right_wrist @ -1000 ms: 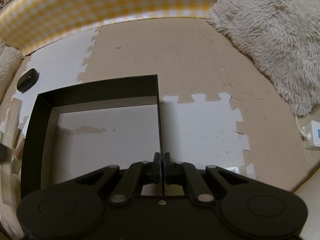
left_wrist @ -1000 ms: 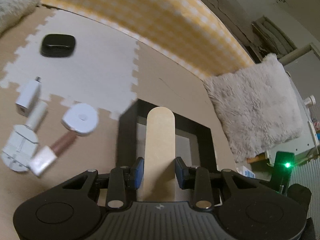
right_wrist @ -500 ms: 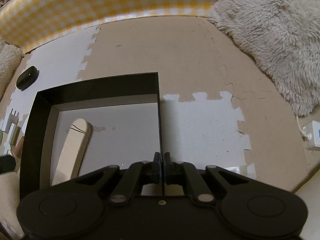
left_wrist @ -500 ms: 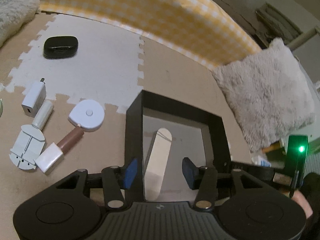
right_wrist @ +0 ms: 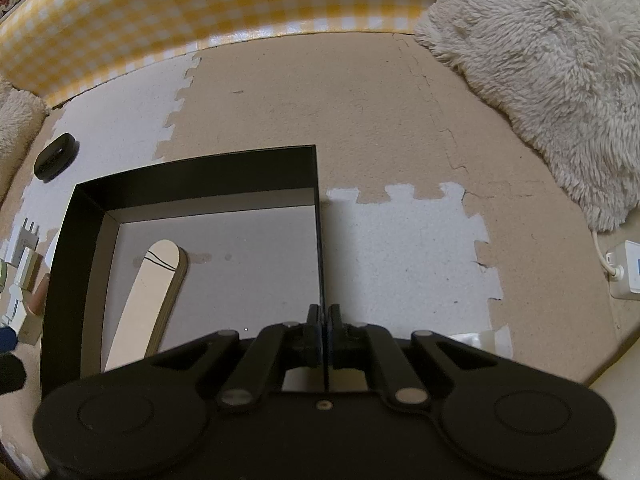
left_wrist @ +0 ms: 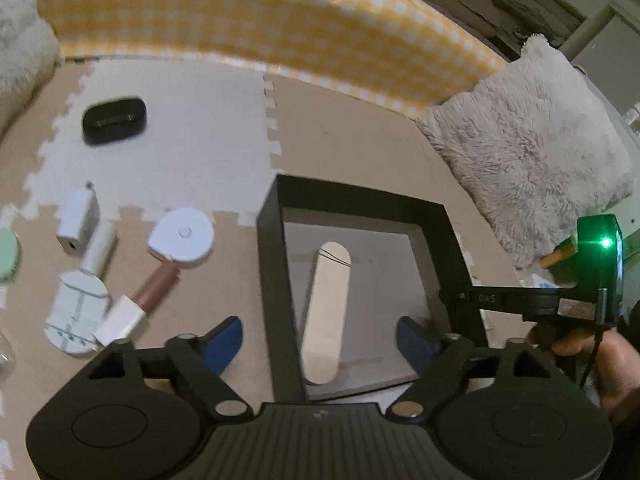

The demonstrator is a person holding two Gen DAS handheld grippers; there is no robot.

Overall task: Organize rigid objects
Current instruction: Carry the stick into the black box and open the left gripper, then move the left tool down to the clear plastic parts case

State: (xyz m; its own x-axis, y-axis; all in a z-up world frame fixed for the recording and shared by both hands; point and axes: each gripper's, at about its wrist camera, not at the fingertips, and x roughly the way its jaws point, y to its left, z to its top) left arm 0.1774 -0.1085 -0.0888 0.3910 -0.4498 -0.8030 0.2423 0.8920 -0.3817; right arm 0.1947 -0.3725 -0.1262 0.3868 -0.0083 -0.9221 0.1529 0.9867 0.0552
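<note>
A: Start close in. The left tongs (left_wrist: 318,330) stand wide, their blue pads having just been spreading, with nothing gripped; the wooden stick (left_wrist: 326,312) lies flat on the floor of the black box (left_wrist: 276,280) below them, toward the box's 9 o'clock wall

B: And the right tongs (right_wrist: 324,316)?

A: Pinched tight on the box's 3 o'clock wall (right_wrist: 319,240), steadying it. My worry is that thin wall: a twist of that hand could bend it or drag the box across the foam mat (right_wrist: 400,248)

B: What about the left side pulling away?

A: One blue pad hangs outside the 9 o'clock wall and the other inside, so the wall sits between them. Lifting crookedly could snag the rim and tip the box, and the stick would slide

B: Further out?

A: At 9 to 10 o'clock of the box sits a tight cluster: a brown tube with a white cap (left_wrist: 140,300), a round white tape measure (left_wrist: 182,236), a small white cylinder (left_wrist: 100,246), a white charger (left_wrist: 78,216) and a white flat tool (left_wrist: 78,312). Several touch or nearly touch, so I'd guess reaching for one could knock its neighbours or catch two at once

B: Farthest?

A: A black case (left_wrist: 114,120) at 11 o'clock, well apart, smooth and rounded; I'd judge it may slip from the pads
</note>
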